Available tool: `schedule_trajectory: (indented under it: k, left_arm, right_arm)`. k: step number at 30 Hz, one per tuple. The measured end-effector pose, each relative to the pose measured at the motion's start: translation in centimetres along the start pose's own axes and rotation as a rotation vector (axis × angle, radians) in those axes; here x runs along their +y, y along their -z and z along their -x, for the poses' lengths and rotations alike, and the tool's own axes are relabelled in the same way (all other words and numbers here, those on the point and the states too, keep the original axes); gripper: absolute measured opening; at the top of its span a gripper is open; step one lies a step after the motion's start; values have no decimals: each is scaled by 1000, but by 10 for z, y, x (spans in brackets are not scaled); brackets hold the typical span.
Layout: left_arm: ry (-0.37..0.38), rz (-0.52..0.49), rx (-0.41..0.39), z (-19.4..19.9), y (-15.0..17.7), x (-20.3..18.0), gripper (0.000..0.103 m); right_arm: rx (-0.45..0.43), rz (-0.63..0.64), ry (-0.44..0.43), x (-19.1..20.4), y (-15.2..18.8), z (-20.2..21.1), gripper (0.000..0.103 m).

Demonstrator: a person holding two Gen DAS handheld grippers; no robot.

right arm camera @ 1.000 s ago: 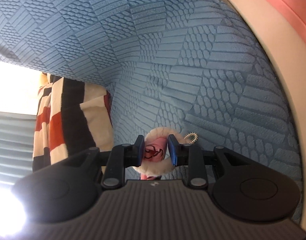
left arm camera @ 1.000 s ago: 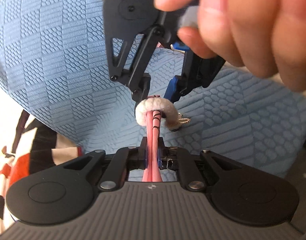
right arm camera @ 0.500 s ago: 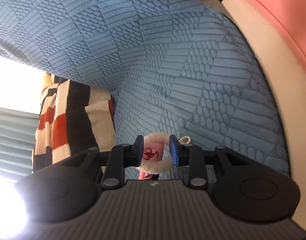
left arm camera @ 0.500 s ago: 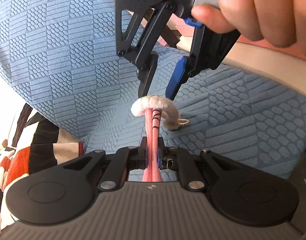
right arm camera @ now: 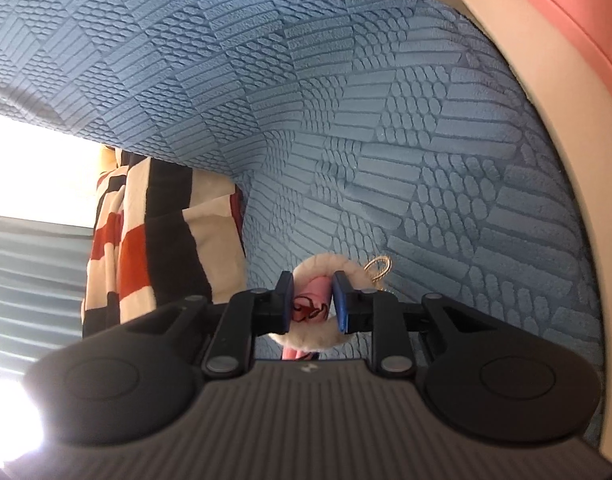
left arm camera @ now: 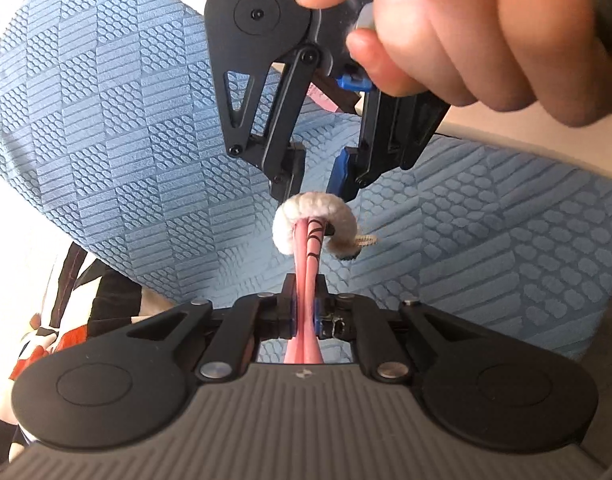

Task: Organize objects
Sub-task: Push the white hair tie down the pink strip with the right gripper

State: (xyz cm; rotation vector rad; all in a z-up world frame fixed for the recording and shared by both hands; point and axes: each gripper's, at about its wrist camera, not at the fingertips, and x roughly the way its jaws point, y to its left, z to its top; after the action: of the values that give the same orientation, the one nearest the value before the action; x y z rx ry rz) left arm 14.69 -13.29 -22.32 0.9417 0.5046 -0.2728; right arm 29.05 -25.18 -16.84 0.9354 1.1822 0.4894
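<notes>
Left wrist view, lower centre: the left gripper (left arm camera: 304, 316) has its jaws pinching a pink folded item (left arm camera: 306, 280). Just beyond, at mid-frame, a white fuzzy ring (left arm camera: 306, 210) encircles that item's far end. Above it the right gripper (left arm camera: 317, 184), held by a hand (left arm camera: 445, 28), has just been narrowing its jaws, which straddle the ring's top; whether the pads press it I cannot tell. Blue textured fabric (left arm camera: 106, 100) fills the background, striped cloth (right arm camera: 146, 232) at left.

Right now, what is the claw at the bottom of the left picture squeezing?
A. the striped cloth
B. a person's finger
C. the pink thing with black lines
C: the left claw is shut tight on the pink thing, which runs up into a fluffy white ring.
</notes>
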Motion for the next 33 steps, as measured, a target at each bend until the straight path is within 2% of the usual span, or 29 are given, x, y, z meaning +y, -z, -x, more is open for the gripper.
schedule_trajectory:
  k: [14,26,30,33]
  left_arm:
    - [-17,15,2,2,0,-2,7]
    - [-24,34,-1,6,2,2,7]
    - [-6,42,-3,3,4,3,7]
    - [-8,49,-9,3,2,3,7]
  right_arm:
    - [57,-7,-15,-1,-11,-20,22]
    - [159,49,-45,5,-8,-34,25]
    - [163,21,-37,0,-8,-33,26]
    - [133,-22,-43,-3,-10,-26,28]
